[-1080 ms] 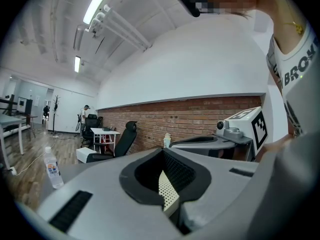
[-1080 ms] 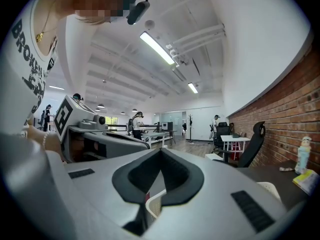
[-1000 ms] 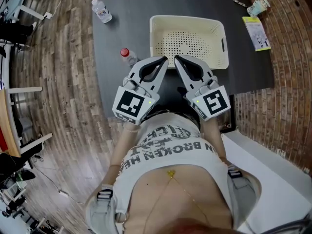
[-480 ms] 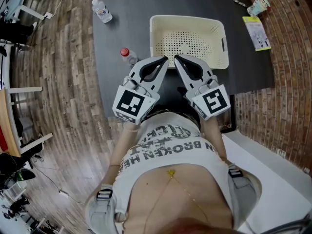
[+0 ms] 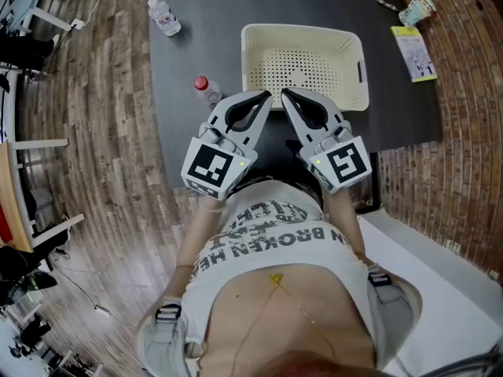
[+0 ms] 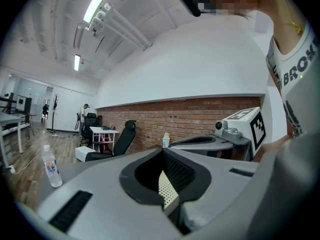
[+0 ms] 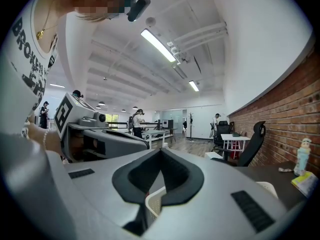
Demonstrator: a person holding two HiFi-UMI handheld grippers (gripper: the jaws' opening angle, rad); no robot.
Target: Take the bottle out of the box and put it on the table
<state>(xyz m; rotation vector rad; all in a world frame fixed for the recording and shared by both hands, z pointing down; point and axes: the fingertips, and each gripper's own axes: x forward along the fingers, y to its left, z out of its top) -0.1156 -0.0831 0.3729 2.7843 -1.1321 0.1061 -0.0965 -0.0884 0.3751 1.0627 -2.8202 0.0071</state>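
1. The left gripper [image 5: 264, 95] has its jaws fully together with nothing between them; through the gap behind the tips only the perforated wall of the box [image 5: 255, 34] shows.
2. The right gripper [image 5: 284, 93] is likewise closed and empty; the two hover side by side over the desk [image 5: 196, 53], tips close to the near rim of the box.
3. The box looks empty in the head view, its holed floor bare; a red-capped bottle [image 5: 207, 90] lies on the desk just left of the left gripper, and a white-capped bottle [image 5: 163, 16] lies near the far left corner, well apart from the box.
4. Judged from this, no bottle is left to lift out, so the task reads as finished or at rest.
5. To close it well: keep both grippers closed; draw them straight back toward the body rather than sideways, since the red-capped bottle is close enough to be knocked and could roll off the desk edge; avoid catching the box rim.
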